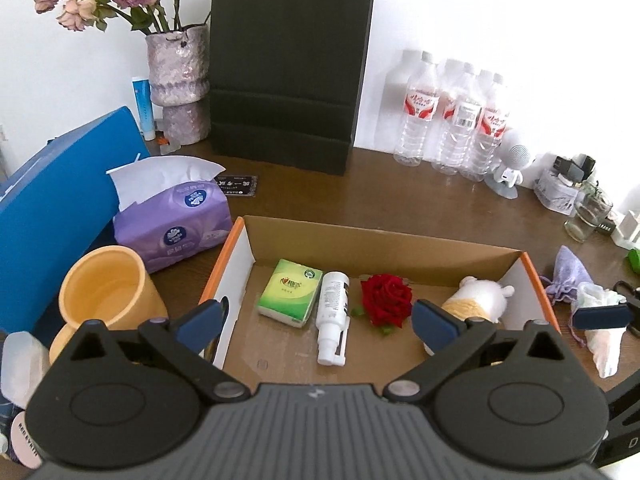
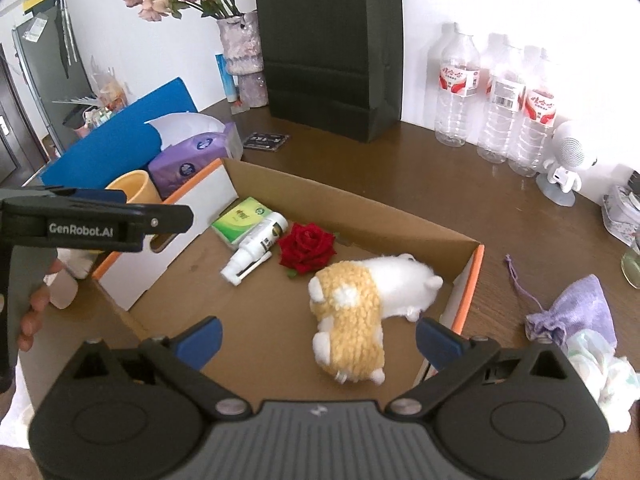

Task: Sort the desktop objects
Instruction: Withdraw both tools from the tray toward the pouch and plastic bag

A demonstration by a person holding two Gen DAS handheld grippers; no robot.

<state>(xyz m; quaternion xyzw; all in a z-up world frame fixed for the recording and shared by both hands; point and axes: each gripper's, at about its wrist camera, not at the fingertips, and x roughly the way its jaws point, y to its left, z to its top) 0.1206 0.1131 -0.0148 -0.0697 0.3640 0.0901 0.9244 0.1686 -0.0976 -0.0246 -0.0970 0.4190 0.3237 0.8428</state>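
Cardboard box (image 1: 384, 240) sits open on the brown table (image 1: 400, 184), and four things are lined up along its floor. Biggest first: the plush toy (image 2: 352, 312) lies on its side at the box's 3 o'clock end, right under the right gripper (image 2: 318, 338), whose blue-padded fingers (image 2: 204, 336) are spread wide and holding nothing. Next along, toward 9 o'clock, the red rose (image 1: 386, 299) rests just beside the white spray bottle (image 1: 332, 312), nozzle pointing to 6 o'clock. Touching the bottle's far side is the green tissue pack (image 1: 290, 292), nearest the box's 9 o'clock wall. Left gripper (image 1: 316, 320) hovers over the near edge of the box, fingers released, empty as well. Outside the box, at 3 o'clock on the table, a lilac pouch (image 2: 576, 312) lies against a crumpled white wad (image 2: 604, 380). At 9 o'clock stand a yellow cup (image 1: 108, 296) and a purple tissue packet (image 1: 176, 220).
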